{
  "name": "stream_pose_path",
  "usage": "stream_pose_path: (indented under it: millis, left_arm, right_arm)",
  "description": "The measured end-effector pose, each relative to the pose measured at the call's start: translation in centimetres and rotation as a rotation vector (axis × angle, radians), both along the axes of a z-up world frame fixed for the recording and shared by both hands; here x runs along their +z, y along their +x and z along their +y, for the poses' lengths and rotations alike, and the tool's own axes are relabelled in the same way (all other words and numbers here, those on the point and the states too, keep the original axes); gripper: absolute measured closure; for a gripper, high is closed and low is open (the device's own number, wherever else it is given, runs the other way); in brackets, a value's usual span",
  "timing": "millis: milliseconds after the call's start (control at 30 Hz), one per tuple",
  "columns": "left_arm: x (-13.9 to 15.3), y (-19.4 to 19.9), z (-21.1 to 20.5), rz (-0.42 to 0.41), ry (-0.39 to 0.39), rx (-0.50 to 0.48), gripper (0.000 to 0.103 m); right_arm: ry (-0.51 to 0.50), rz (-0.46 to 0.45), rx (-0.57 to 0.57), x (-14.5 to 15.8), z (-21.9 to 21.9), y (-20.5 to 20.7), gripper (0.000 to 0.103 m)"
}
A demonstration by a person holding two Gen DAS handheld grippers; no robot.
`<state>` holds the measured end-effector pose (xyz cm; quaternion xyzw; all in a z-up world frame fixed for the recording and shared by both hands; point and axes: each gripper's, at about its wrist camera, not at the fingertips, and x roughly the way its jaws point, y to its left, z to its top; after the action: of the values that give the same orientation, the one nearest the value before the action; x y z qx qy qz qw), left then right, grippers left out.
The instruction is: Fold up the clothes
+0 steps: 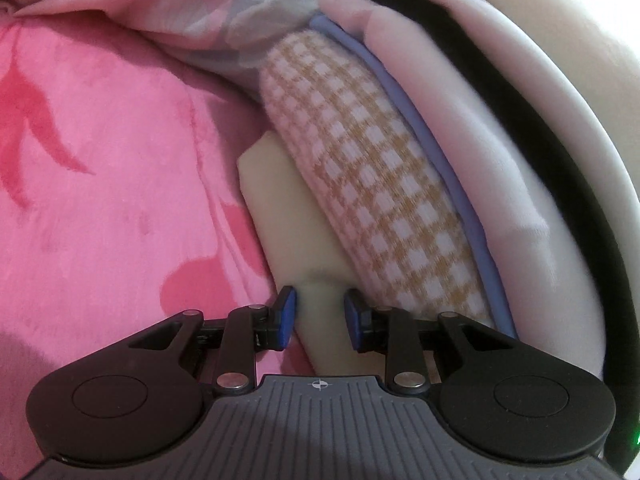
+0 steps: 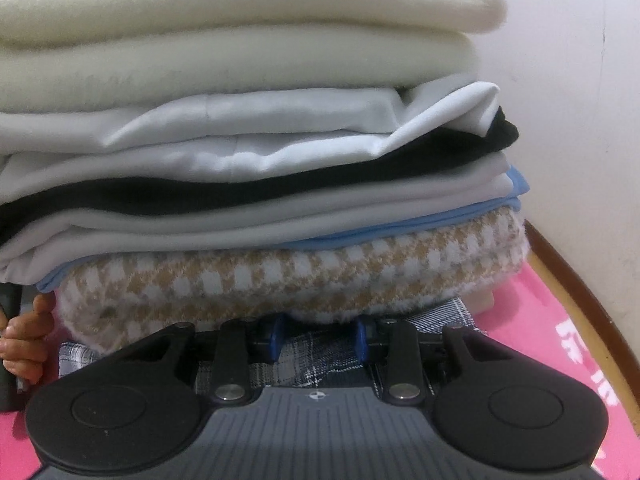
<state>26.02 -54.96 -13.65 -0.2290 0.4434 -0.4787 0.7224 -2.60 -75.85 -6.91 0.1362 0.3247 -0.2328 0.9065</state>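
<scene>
A stack of folded clothes fills both views: cream knits (image 2: 240, 40) on top, then white cloth, a black layer (image 2: 280, 188), a blue one and a tan-and-white checked sweater (image 2: 248, 280) (image 1: 372, 184) low down. In the left wrist view the stack looks tipped on its side. My left gripper (image 1: 320, 316) is shut on a fold of a cream garment (image 1: 280, 208) that sticks out beside the checked sweater. My right gripper (image 2: 320, 334) reaches under the checked sweater, its blue pads closed on a grey plaid garment (image 2: 320, 356) at the bottom.
The pile rests on a pink flowered blanket (image 1: 100, 180). A pink and grey bedding heap (image 1: 180, 12) lies behind. A hand (image 2: 24, 340) shows at the stack's left edge. A wooden bed edge (image 2: 580, 292) and a pale wall (image 2: 580, 80) are at the right.
</scene>
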Motion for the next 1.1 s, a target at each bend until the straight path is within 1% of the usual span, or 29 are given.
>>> stream_pose_path:
  millis: [133, 200, 267, 333, 367, 400, 433, 467, 533, 567, 600, 633, 667, 733, 767, 800, 867, 933, 1000, 1067, 1100]
  left_arm:
    - [-0.1, 0.2, 0.2, -0.003, 0.009, 0.005, 0.074]
    - [0.1, 0.4, 0.7, 0.019, 0.038, 0.001, 0.074]
    - [0.9, 0.2, 1.8, 0.011, 0.069, -0.014, 0.075]
    - [1.7, -0.1, 2.9, 0.000, 0.102, -0.030, 0.073]
    - [2.2, -0.4, 3.5, -0.007, 0.112, -0.040, 0.072]
    - [2.8, -0.6, 4.1, -0.013, 0.118, -0.055, 0.071]
    - [3.3, -0.9, 4.8, -0.019, 0.124, -0.072, 0.071]
    - [4.0, -1.5, 5.2, -0.031, 0.133, -0.095, 0.070]
    - [5.4, -3.6, 6.1, -0.056, 0.151, -0.148, 0.068]
    - [5.7, -4.8, 6.3, -0.066, 0.155, -0.184, 0.067]
    - [6.0, -6.1, 6.5, -0.075, 0.158, -0.221, 0.064]
    - [6.3, -7.3, 6.6, -0.083, 0.160, -0.259, 0.061]
    - [6.6, -8.5, 6.8, -0.092, 0.163, -0.296, 0.059]
    - [7.2, -12.0, 8.5, -0.078, 0.168, -0.383, 0.051]
    - [7.1, -13.5, 9.0, -0.066, 0.172, -0.421, 0.049]
    - [6.6, -15.2, 9.5, -0.055, 0.181, -0.451, 0.049]
    - [5.4, -17.8, 10.1, -0.040, 0.198, -0.489, 0.049]
    - [4.1, -19.7, 10.4, -0.010, 0.219, -0.500, 0.049]
    - [2.9, -20.7, 10.4, 0.008, 0.235, -0.495, 0.049]
    - [2.1, -20.8, 9.9, 0.000, 0.231, -0.470, 0.049]
    - [2.2, -21.0, 9.9, 0.005, 0.220, -0.459, 0.049]
  right_arm:
    - [0.018, -0.016, -0.008, 0.0, -0.2, -0.6, 0.066]
    - [0.032, -0.019, -0.011, 0.2, -0.3, -1.2, 0.066]
    - [0.050, -0.027, -0.016, 0.6, -0.4, -2.3, 0.064]
    - [0.060, -0.062, -0.050, 1.6, -0.3, -4.7, 0.057]
    - [0.064, -0.082, -0.070, 2.1, -0.3, -6.1, 0.056]
    - [0.063, -0.114, -0.100, 2.7, -0.2, -8.2, 0.055]
    - [0.072, -0.145, -0.130, 3.1, -0.1, -10.2, 0.051]
    - [0.087, -0.180, -0.166, 3.5, 0.0, -12.7, 0.046]
    - [0.131, -0.239, -0.245, 3.8, 0.3, -17.1, 0.041]
    - [0.161, -0.265, -0.285, 3.8, 0.4, -19.3, 0.040]
    - [0.209, -0.294, -0.321, 3.8, 0.6, -21.5, 0.039]
    - [0.259, -0.325, -0.354, 3.5, 1.0, -22.9, 0.037]
    - [0.315, -0.361, -0.386, 2.6, 0.4, -23.6, 0.036]
    - [0.423, -0.430, -0.431, 1.4, 0.7, -26.1, 0.033]
    - [0.461, -0.453, -0.456, 0.2, 0.9, -27.3, 0.030]
    - [0.494, -0.464, -0.477, -0.7, 0.9, -27.9, 0.030]
    - [0.544, -0.485, -0.513, -1.9, 1.4, -31.0, 0.030]
    - [0.600, -0.519, -0.536, -3.5, 1.5, -31.2, 0.029]
    - [0.647, -0.544, -0.535, -4.9, 1.8, -31.4, 0.029]
    - [0.689, -0.565, -0.524, -5.8, 2.2, -31.5, 0.028]
    - [0.697, -0.573, -0.509, -5.9, 2.4, -31.2, 0.028]
